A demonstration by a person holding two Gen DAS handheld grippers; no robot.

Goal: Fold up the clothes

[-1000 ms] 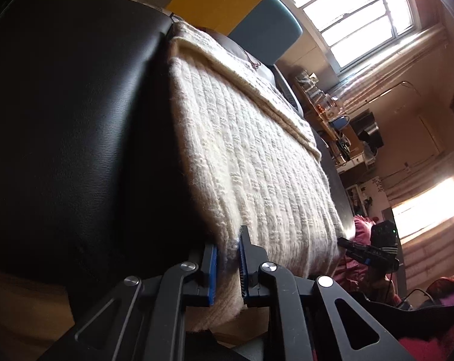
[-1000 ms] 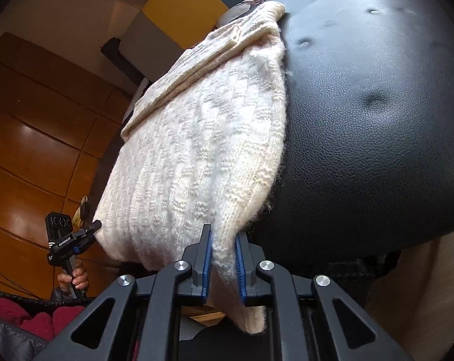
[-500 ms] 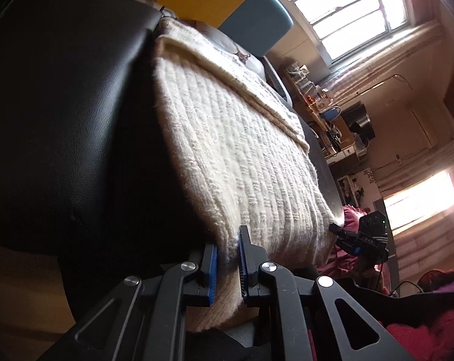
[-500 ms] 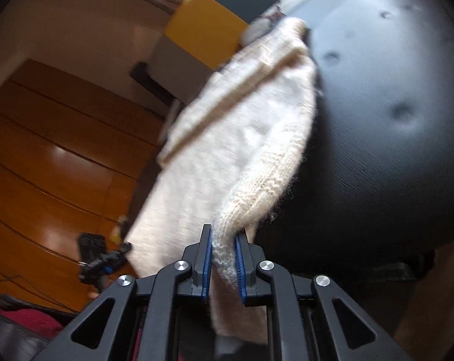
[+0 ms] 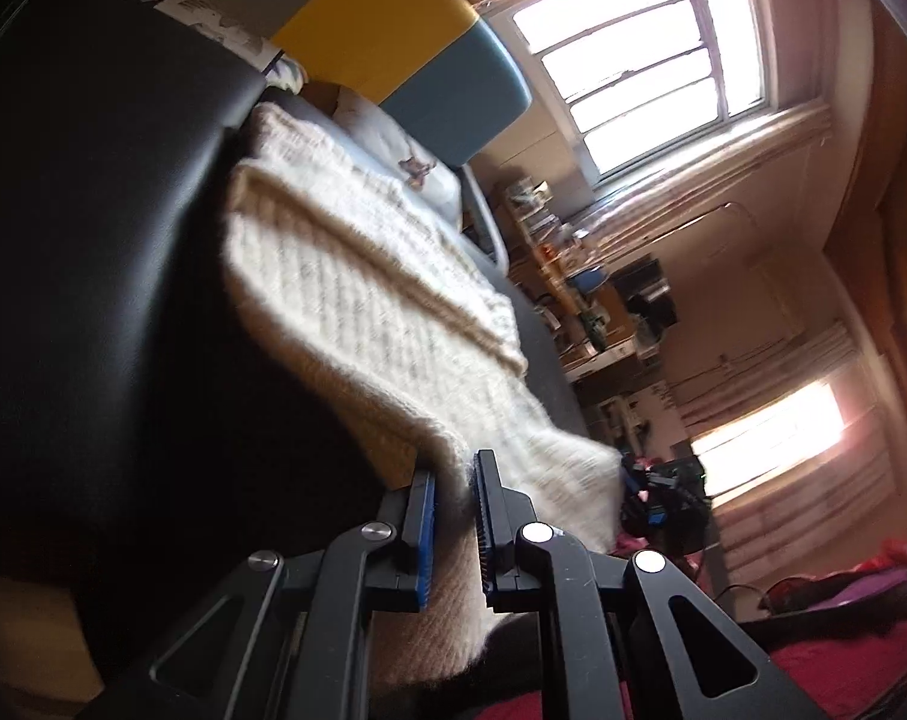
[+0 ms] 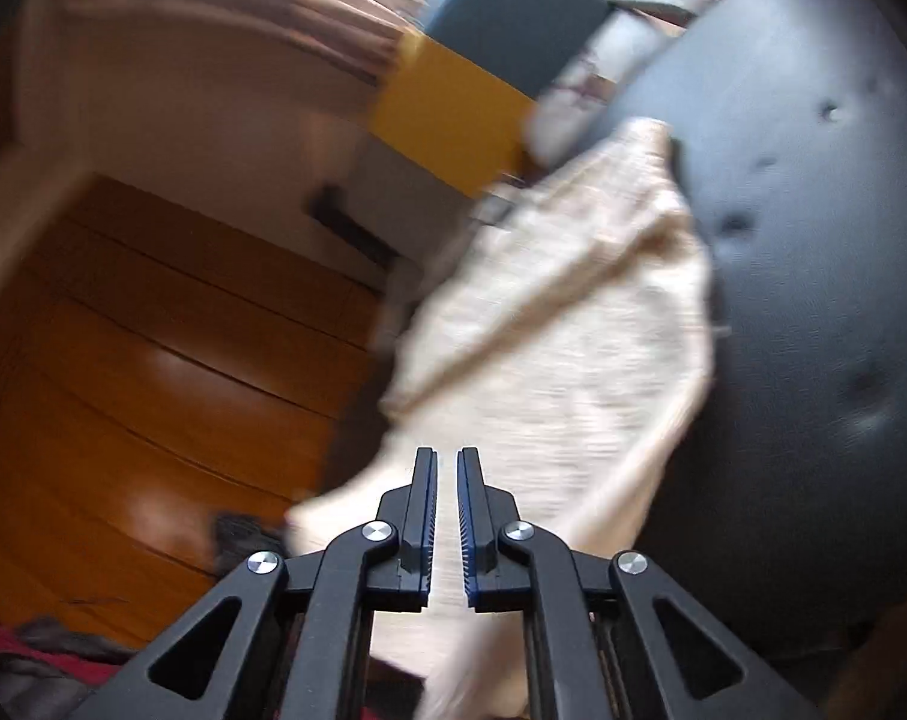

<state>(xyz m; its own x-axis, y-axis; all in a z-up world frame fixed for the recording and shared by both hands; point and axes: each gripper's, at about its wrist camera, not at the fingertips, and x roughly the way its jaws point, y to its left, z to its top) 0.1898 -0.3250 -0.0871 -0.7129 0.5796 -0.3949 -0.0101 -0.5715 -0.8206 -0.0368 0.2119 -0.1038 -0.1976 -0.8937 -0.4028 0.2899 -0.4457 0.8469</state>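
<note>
So there's a cream knitted sweater [image 5: 357,300] draped over a black padded leather seat [image 5: 93,240], with its near edge coming off the front of the seat toward the cameras

The left gripper [image 5: 453,516] is pinched down on one corner of that near edge, the knit is bunched between the blue pads and a bit of fabric hangs out below the fingers. Narrow gap, filled with wool

The right gripper [image 6: 446,516] has the other corner. In its view the sweater [image 6: 573,324] is pretty blurred, but the cream fabric runs between the two fingers and droops below them. The jaws are nearly together and closing on a thin bit of knit

From the left wrist view the right gripper [image 5: 657,498] shows up small at the far corner of the sweater, right at the fabric edge, too dark to read much more

The sweater already looks doubled over lengthwise, there's a folded band running along the top of it. The black seat [image 6: 813,300] has button dimples in the right view

Background: a yellow and blue cushion [image 5: 405,54] behind the seat, a bright barred window [image 5: 651,60], a cluttered shelf [image 5: 573,300] near it, and orange wooden panels [image 6: 153,360] on the other side
</note>
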